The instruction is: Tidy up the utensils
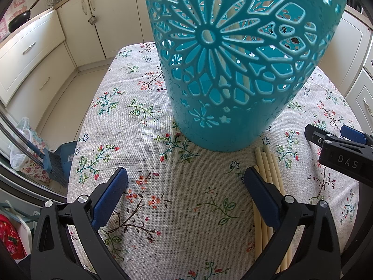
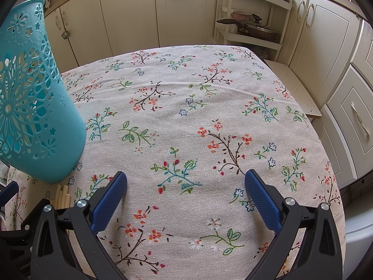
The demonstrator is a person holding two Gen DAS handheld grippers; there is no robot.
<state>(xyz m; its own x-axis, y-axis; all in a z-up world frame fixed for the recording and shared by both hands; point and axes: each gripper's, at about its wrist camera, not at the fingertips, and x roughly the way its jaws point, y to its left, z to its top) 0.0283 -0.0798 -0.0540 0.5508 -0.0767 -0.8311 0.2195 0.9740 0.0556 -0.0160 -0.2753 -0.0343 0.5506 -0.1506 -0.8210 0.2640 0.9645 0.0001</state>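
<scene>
A teal perforated utensil holder [image 1: 228, 65] stands upright on the floral tablecloth [image 1: 177, 196], with pale chopsticks showing through its cut-outs. It also shows at the left of the right wrist view [image 2: 35, 102]. Several cream chopsticks [image 1: 268, 170] lie on the cloth just right of the holder's base, partly under my left gripper's right finger; their tips show in the right wrist view [image 2: 61, 196]. My left gripper [image 1: 186, 182] is open and empty, just in front of the holder. My right gripper [image 2: 186, 184] is open and empty over bare cloth, right of the holder.
Cream kitchen cabinets [image 2: 130, 16] surround the table. A white shelf rack with a lidded pan [image 2: 254, 30] stands at the far right corner. A broom and dustpan [image 1: 56, 163] rest on the floor to the left. A wok [image 1: 19, 18] sits on the left counter.
</scene>
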